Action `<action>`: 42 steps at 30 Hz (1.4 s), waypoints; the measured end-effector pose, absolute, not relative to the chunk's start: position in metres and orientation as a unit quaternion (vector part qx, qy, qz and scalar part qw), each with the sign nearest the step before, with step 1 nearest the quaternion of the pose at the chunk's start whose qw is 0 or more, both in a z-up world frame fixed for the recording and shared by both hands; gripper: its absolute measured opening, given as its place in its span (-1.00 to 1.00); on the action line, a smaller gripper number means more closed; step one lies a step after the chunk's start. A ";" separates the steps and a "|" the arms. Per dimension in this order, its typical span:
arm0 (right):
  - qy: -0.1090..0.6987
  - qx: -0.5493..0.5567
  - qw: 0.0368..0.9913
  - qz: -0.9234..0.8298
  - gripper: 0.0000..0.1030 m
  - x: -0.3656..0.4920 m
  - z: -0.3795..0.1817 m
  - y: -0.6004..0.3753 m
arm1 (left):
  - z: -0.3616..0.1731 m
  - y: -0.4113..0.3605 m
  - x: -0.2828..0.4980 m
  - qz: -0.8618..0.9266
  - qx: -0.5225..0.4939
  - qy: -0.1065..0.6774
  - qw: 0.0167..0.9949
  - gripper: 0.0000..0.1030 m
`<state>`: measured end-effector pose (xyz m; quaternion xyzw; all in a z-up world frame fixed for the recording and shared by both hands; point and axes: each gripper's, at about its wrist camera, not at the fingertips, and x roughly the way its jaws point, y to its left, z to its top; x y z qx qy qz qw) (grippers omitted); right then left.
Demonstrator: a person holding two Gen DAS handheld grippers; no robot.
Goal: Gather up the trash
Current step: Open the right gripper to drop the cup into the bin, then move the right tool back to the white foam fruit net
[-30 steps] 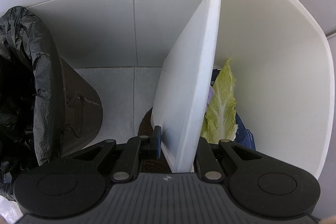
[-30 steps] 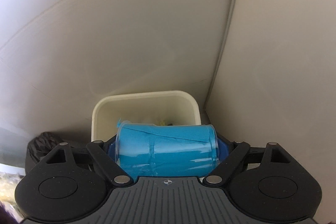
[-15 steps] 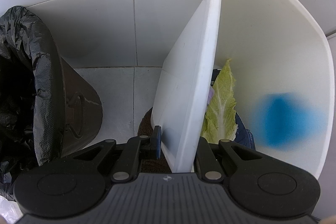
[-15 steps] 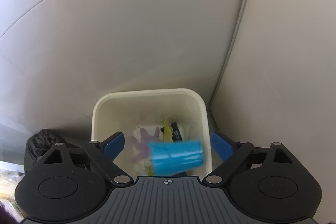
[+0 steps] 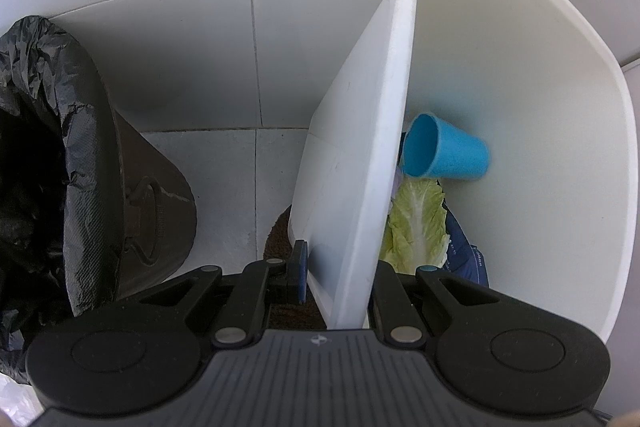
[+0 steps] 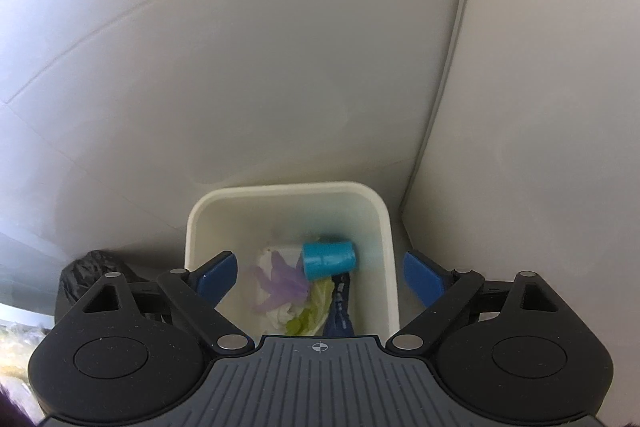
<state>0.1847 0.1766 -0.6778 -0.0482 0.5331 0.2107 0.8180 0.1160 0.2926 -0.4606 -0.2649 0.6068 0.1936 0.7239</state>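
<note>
Fingers (image 6: 420,279) wide and empty on the right gripper (image 6: 320,277), left gripper (image 5: 340,279) clamping the white bin (image 5: 400,75), blue cup (image 6: 329,258) dropped — next, fetch more trash.

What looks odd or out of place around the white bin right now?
Little stands out. The white plastic bin is tilted, its wall pinched in the left tongs. Inside, a blue plastic cup lies on its side atop a pale green cabbage leaf, as trash would. Nothing looks spilled on the white tiled floor.
</note>
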 end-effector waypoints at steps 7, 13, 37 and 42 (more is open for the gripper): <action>0.508 -0.054 0.831 0.222 0.78 0.177 -0.641 0.172 | -0.461 0.290 0.117 0.194 -0.260 0.607 0.726 -0.81; 0.492 -0.062 0.837 0.231 0.78 0.167 -0.613 0.169 | -0.461 0.290 0.117 0.193 -0.258 0.607 0.726 -0.81; 0.437 -0.071 0.866 0.231 0.78 0.139 -0.454 0.124 | -0.461 0.288 0.118 0.193 -0.252 0.607 0.728 -0.82; 0.421 -0.057 0.880 0.213 0.78 0.143 -0.423 0.100 | -0.461 0.289 0.117 0.193 -0.251 0.608 0.728 -0.82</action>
